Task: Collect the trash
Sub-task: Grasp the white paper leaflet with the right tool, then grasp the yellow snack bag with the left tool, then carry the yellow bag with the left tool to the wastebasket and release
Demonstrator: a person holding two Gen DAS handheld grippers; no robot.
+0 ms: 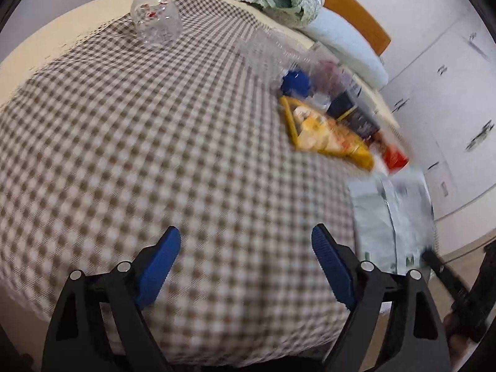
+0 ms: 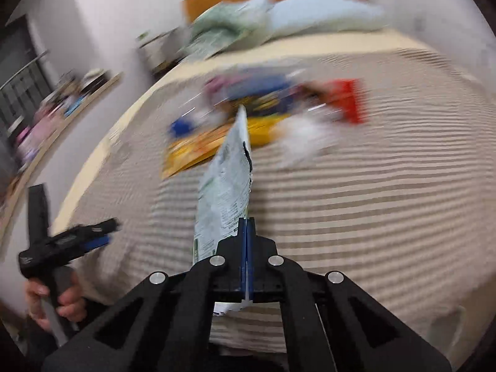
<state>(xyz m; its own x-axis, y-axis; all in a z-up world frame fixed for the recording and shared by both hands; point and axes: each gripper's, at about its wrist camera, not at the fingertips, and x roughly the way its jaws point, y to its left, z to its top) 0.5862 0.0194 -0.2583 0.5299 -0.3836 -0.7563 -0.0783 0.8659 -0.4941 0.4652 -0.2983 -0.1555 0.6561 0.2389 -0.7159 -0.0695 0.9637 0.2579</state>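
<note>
**One wrapper lifted, a heap left on the bed**

The right tongs pinched one pale wrapper above the checked bedspread; the left tongs gaped empty. Beyond lay one yellow packet, one clear tub.

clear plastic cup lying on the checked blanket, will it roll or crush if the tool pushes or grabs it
The clear dimpled plastic cup seems to lie on its side on the brown-and-white checked blanket, so a push would probably roll it. It looks thin-walled and empty: likely light and easy to crush. The open left tool should close gently.
</note>
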